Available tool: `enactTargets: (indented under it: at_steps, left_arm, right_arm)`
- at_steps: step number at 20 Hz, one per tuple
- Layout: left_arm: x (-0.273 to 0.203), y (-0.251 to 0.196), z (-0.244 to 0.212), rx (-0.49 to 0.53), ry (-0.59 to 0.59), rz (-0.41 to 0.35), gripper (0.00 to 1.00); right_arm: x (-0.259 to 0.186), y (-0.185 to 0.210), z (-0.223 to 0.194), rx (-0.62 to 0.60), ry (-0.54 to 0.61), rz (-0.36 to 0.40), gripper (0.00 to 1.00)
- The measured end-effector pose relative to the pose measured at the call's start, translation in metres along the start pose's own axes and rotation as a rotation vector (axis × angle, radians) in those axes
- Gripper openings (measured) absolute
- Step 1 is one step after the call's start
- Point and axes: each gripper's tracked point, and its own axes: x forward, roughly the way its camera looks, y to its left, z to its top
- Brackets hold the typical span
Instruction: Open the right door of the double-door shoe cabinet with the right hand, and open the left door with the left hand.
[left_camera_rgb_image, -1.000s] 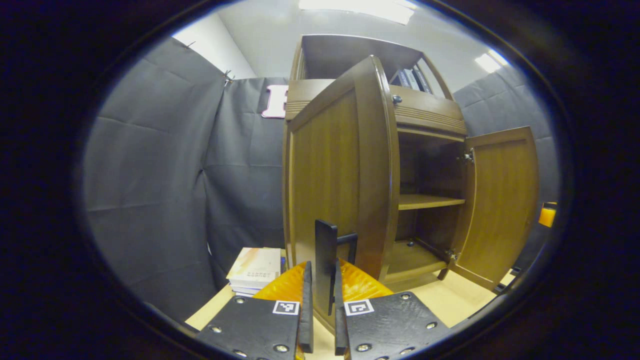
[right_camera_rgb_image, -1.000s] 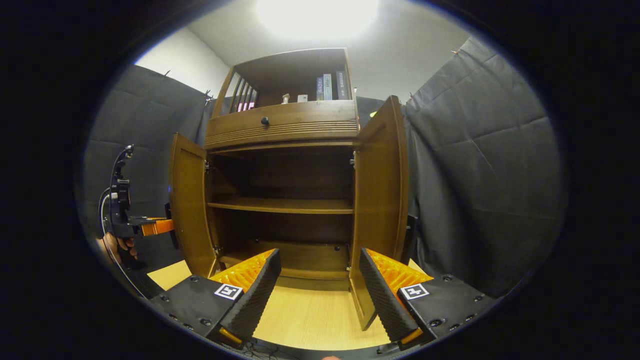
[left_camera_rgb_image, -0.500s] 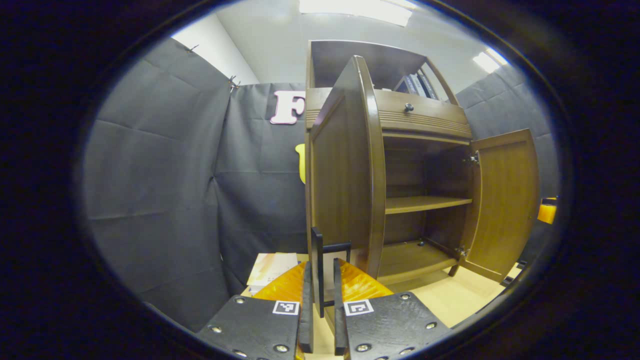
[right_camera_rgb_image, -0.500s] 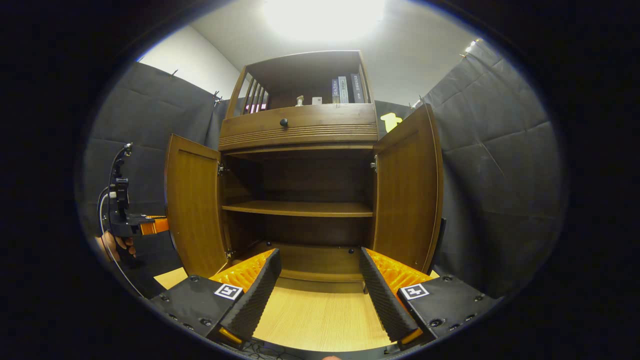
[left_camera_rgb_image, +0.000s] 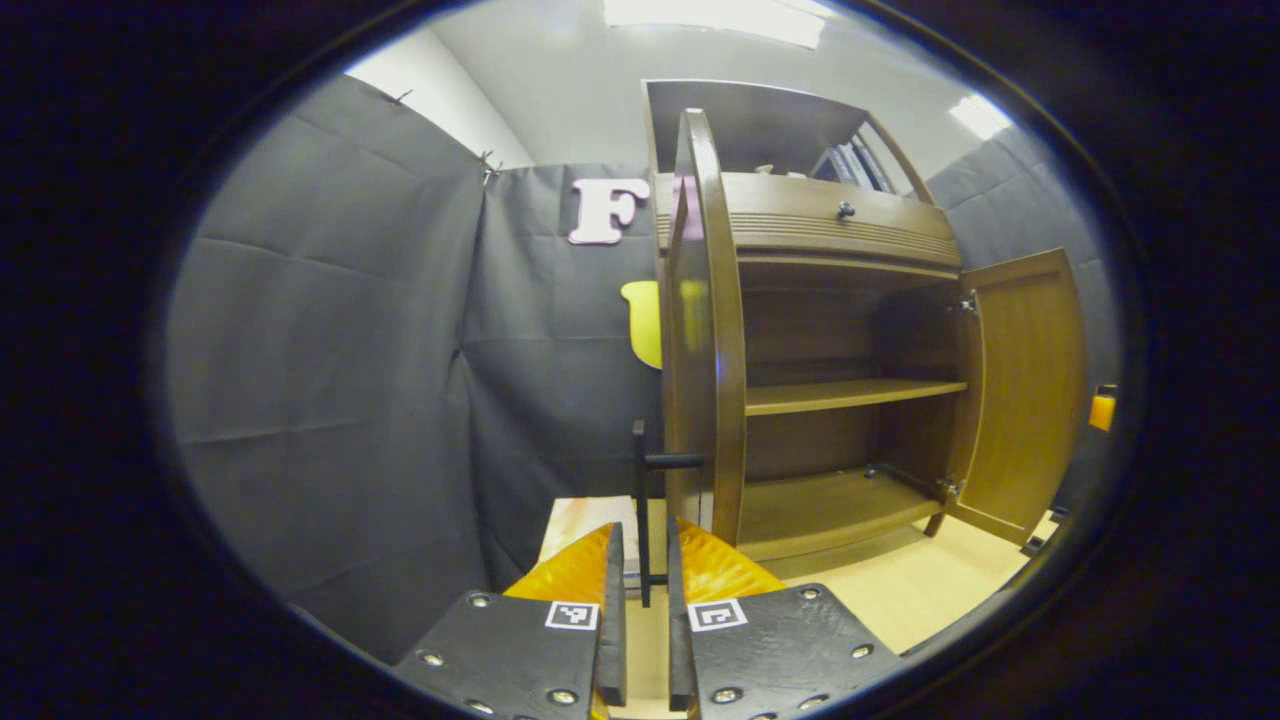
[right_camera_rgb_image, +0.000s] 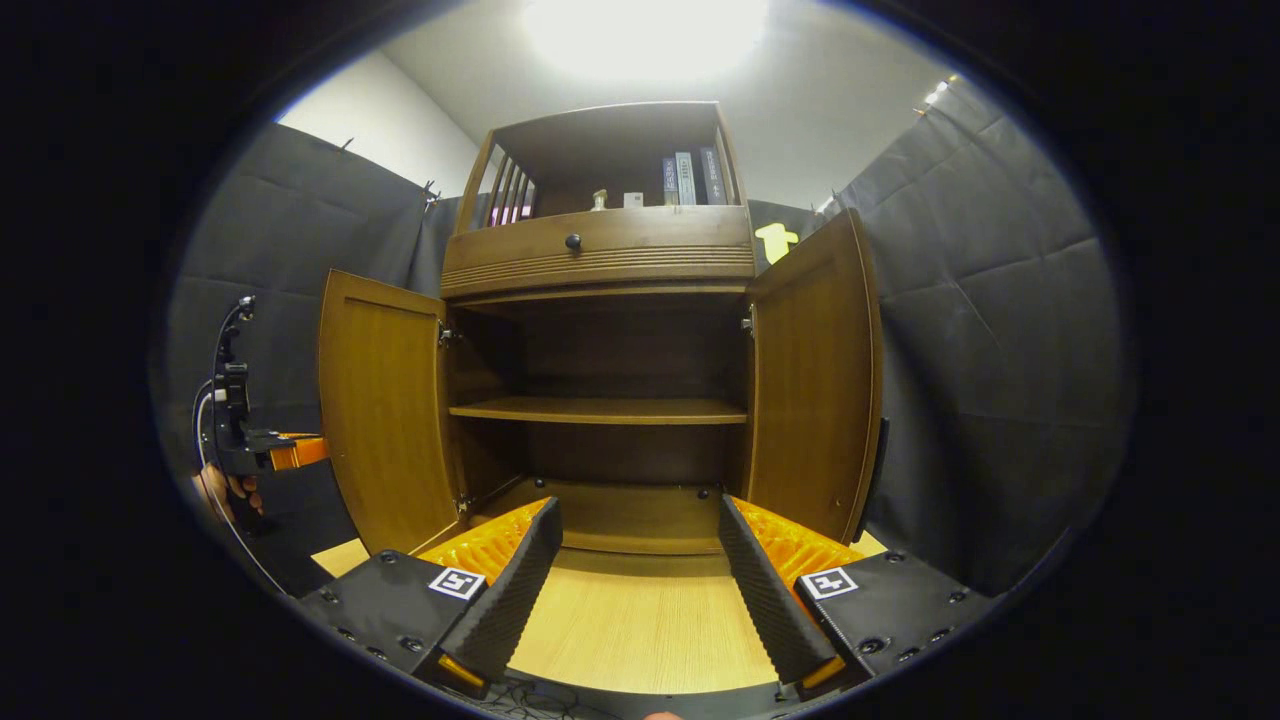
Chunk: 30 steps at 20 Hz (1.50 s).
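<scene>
No readable text; book spines (right_camera_rgb_image: 685, 178) on cabinet top shelf too small to read.

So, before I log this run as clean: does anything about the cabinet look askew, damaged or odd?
Nothing stands out. Both doors, left door and right door, hang straight and open; the shelf sits level. The left gripper closes around the left door's handle.
</scene>
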Motion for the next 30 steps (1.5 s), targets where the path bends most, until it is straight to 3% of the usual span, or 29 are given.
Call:
enactTargets:
  at_steps: [3,7,18,30]
  left_arm:
    - [-0.018,0.018,0.006,-0.010,-0.009,0.060,0.16]
    - [-0.048,0.015,0.016,0.000,-0.015,0.070,0.20]
    - [-0.131,-0.067,0.042,-0.017,-0.042,-0.005,0.14]
    - [-0.190,-0.079,0.052,0.023,-0.068,0.028,0.20]
  right_arm:
    - [-0.006,-0.006,0.004,0.001,-0.005,0.011,0.96]
    - [-0.021,-0.018,0.013,0.003,-0.024,0.010,0.99]
    - [-0.065,-0.041,0.021,-0.004,-0.028,-0.005,0.99]
    - [-0.101,-0.055,0.019,0.019,-0.023,-0.031,0.99]
